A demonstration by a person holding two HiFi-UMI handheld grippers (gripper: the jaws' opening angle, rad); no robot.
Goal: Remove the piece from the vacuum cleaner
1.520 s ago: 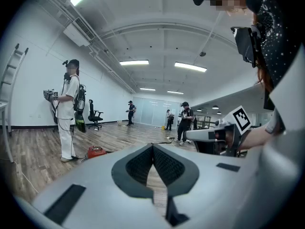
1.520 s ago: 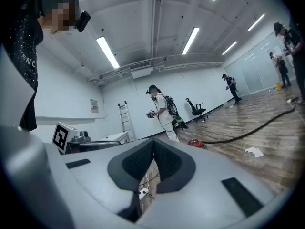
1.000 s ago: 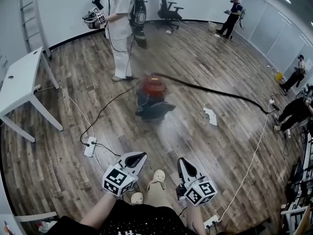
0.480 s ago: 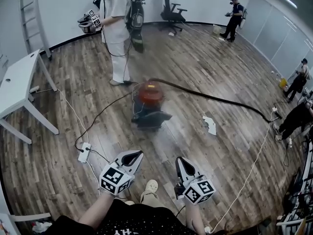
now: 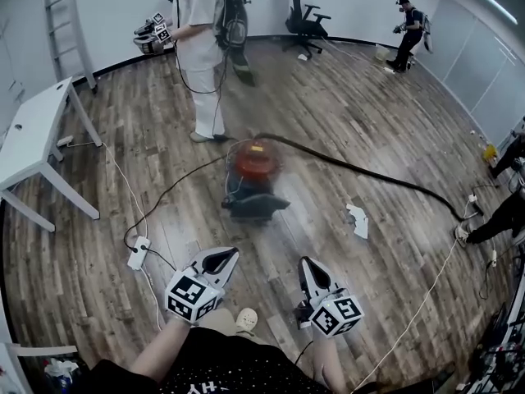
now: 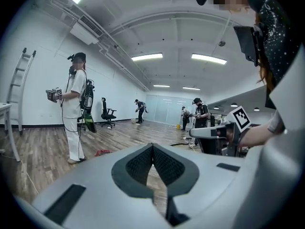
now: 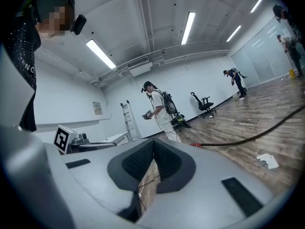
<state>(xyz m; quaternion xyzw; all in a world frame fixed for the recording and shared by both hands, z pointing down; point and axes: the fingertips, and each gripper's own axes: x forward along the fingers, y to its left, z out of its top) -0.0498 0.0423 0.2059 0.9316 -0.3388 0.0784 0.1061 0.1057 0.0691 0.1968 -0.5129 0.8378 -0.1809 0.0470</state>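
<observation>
The vacuum cleaner (image 5: 253,179), with a red top on a dark base, stands on the wood floor a good step ahead of me. Its black hose (image 5: 369,173) trails off to the right. My left gripper (image 5: 223,257) and right gripper (image 5: 310,265) hang side by side low in the head view, well short of the vacuum. Both are shut and hold nothing. The left gripper view shows its shut jaws (image 6: 153,149) with the vacuum's red top (image 6: 101,152) small and far off. Past the right gripper (image 7: 153,147), the hose (image 7: 248,137) crosses the floor.
A white table (image 5: 33,138) stands at the left. A power strip (image 5: 137,253) with cords lies left of my left gripper, and a paper scrap (image 5: 358,220) right of the vacuum. A person in white (image 5: 201,48) stands behind it. A ladder (image 5: 61,15), an office chair (image 5: 305,19) and other people line the edges.
The head view has shifted a little as I step forward. Both grippers stay shut and empty, in much the same places in the picture.
</observation>
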